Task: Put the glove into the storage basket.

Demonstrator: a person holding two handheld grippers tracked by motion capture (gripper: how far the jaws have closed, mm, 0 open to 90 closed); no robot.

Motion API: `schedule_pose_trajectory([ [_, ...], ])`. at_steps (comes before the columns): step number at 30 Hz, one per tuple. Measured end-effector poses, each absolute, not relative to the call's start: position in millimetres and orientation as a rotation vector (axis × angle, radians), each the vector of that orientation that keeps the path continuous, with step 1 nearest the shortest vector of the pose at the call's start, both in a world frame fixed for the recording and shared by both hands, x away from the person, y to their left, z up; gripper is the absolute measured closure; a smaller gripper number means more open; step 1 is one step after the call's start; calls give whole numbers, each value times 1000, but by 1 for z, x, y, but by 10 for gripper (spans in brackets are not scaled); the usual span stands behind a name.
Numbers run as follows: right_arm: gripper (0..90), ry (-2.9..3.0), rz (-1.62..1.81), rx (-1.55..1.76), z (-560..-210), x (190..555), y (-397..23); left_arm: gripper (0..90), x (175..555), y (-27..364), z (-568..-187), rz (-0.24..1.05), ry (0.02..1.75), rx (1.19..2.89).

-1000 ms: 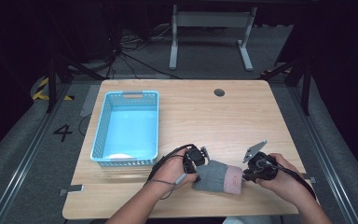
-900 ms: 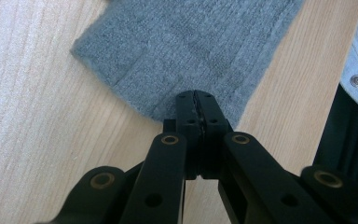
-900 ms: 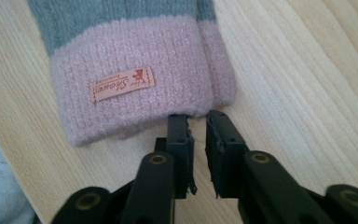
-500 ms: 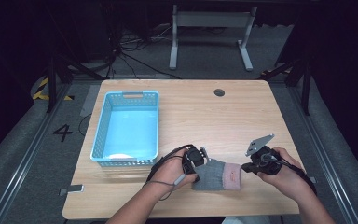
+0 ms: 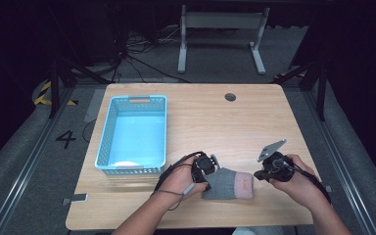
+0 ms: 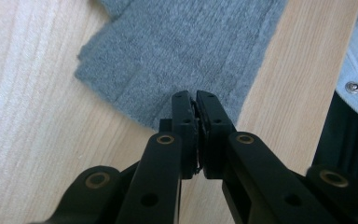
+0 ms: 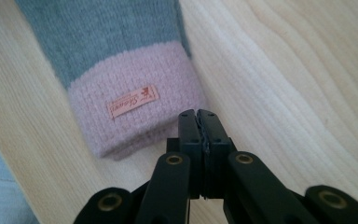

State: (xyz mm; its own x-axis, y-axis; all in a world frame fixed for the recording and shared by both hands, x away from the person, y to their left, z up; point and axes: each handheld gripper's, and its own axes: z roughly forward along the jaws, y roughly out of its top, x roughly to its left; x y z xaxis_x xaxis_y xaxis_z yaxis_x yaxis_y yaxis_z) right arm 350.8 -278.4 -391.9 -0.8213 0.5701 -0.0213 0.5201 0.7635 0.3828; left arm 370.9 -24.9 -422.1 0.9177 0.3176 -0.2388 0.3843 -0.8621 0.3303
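Item: grey knitted mitten with pink cuff (image 5: 227,184), flat on table (image 5: 200,112) | Left tool (image 6: 195,99): jaws nearly together at grey end, grip uncertain | Right tool (image 7: 198,116): closed, empty, beside cuff | Step: arranging mitten | Next: likely secure hold, lift to blue plastic basket (image 5: 108,142).

The knitted sock (image 5: 227,184) is grey along most of its length, with a pale pink cuff (image 7: 135,112) that carries a small orange label (image 7: 133,101) with darker lettering. It lies on a surface (image 5: 200,117) of light wood with fine straight grain lines, and the basket (image 5: 108,132) is light blue with a lattice of small holes in its walls. Each tool (image 6: 195,100) is black with brass-coloured rivets.
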Motion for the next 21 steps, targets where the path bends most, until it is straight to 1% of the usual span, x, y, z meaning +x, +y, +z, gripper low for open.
schedule_pose_trajectory([
  [2,896,2815,548,891,-395,352,-281,849,371,-24,-419,-237,504,2682],
  [8,847,2758,605,958,-394,357,-295,789,370,-24,-406,-185,474,2628],
  [13,806,2729,638,1007,-393,359,-305,690,372,-27,-404,-148,458,2610],
  [21,766,2715,667,1046,-392,360,-311,607,373,-36,-402,-147,425,2606],
])
